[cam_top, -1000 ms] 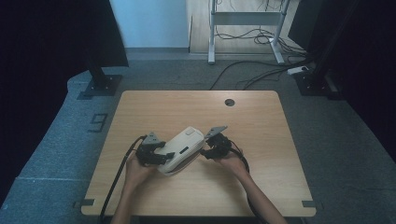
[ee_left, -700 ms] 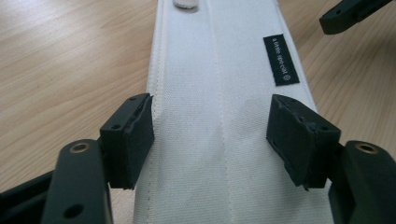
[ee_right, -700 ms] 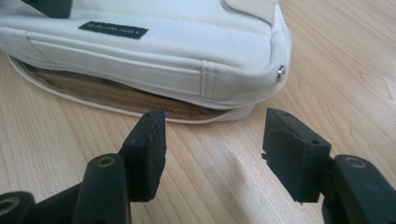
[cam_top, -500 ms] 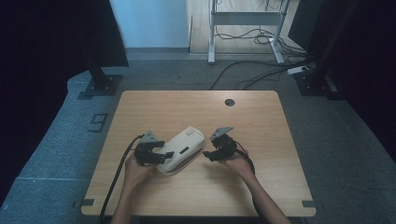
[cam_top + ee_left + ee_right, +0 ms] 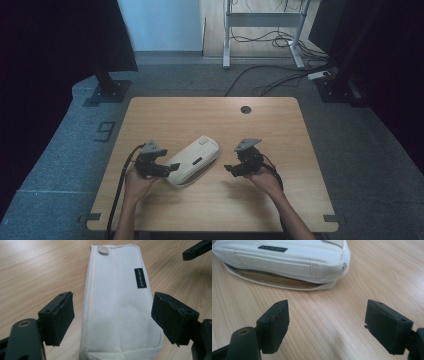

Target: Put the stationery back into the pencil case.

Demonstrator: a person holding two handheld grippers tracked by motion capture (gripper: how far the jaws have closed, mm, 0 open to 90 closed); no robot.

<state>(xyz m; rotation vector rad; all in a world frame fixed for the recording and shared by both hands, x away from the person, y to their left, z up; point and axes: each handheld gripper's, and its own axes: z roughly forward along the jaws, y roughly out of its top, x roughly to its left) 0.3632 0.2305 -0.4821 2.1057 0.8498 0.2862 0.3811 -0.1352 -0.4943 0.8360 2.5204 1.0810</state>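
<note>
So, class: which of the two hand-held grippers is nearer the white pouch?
The left hand-held gripper: its jaws flank the white pouch; the right hand-held gripper sits apart.

Light: dim room, pale wooden table evenly lit from above | Shadows: soft, beneath white fabric zip pouch | Surroundings: near-black at high-view edges | Focus: black gripper pads blurred in the close views; no glare
</note>
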